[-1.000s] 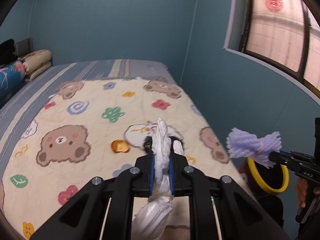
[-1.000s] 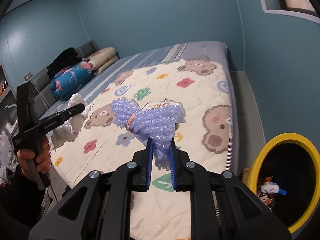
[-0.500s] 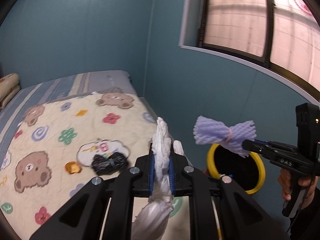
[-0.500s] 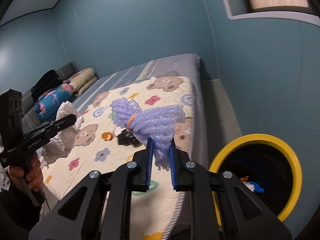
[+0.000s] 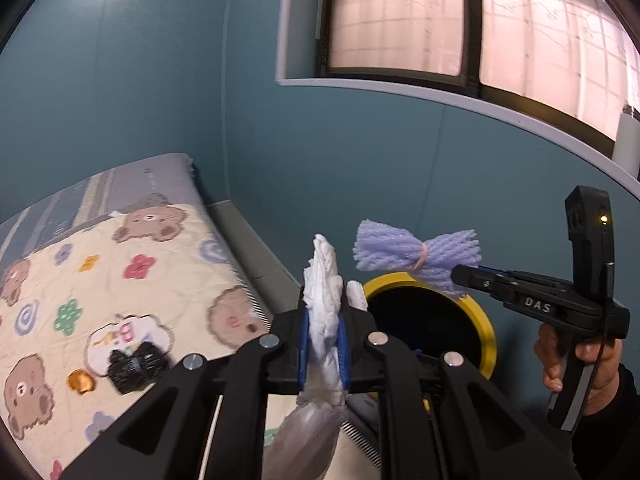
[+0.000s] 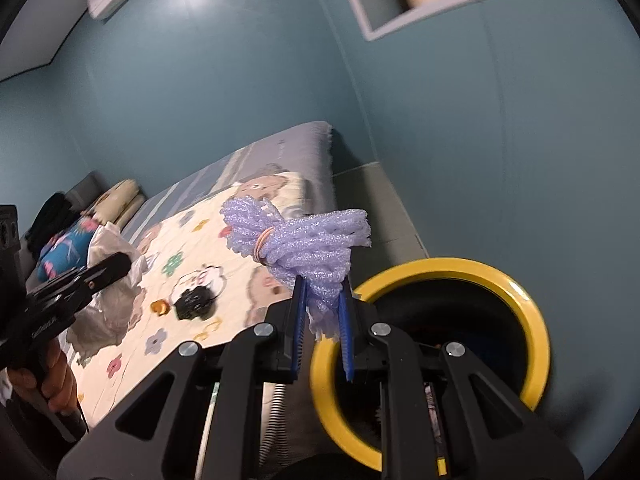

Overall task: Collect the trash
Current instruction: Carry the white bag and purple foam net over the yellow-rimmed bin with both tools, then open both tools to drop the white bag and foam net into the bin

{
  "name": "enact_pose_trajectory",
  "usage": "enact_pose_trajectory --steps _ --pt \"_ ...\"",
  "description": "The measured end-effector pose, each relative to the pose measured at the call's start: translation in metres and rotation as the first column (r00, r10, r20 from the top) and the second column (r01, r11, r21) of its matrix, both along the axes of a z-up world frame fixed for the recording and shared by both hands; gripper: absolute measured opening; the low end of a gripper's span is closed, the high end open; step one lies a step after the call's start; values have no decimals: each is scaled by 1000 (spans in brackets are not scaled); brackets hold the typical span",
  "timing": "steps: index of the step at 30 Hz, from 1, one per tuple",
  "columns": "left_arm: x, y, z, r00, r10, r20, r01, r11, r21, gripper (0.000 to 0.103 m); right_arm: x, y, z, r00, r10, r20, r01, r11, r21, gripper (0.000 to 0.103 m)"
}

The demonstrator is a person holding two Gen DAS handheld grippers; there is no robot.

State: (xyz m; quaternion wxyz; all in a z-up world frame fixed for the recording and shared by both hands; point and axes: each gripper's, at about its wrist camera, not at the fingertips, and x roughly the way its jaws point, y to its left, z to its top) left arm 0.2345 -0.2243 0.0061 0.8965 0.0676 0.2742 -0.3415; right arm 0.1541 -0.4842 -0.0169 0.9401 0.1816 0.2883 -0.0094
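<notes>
Beside the bed point(image 5: 120, 280), the left gripper point(image 5: 323, 344) clamps a white plastic bag point(image 5: 325, 320) and the right gripper point(image 6: 323, 332) pinches purple foam netting point(image 6: 304, 240); both should be centred over the yellow-rimmed bin point(image 6: 536, 320) before release.

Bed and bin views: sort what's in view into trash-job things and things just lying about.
Job:
- white bag, held in left gripper
- purple foam net, held in right gripper
- yellow bin
- black wad and orange wrapper on the quilt

Lying about:
- quilt
- pillows
- dark clothes
</notes>
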Motion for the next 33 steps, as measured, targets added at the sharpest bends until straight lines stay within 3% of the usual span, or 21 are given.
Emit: enact_pose_trajectory --steps 9,18,21,26,29,31,33 --pt "10 -66 -19 994 -104 -39 105 994 30 11 -1 -48 -35 989 -131 -75 134 990 32 15" --pt "39 -122 -75 967 -160 -199 170 985 36 11 9 -72 -73 967 -205 -151 218 974 70 15" --pt "48 -139 -95 961 -146 -233 164 985 58 11 9 -80 -87 961 -220 -169 236 969 78 16" --pt "63 -147 -120 935 -123 -333 139 990 26 12 14 -88 -99 955 -225 -196 244 966 82 20" --pt "66 -146 -124 932 -120 -341 132 991 14 23 16 -91 -103 949 -244 -201 264 961 78 21" --pt "68 -144 -124 935 -112 -337 120 993 3 39 15 -91 -103 946 -252 -202 272 959 78 25" --pt "63 -140 -120 937 -110 -331 116 993 -3 43 16 -91 -103 943 -264 -204 283 956 74 30"
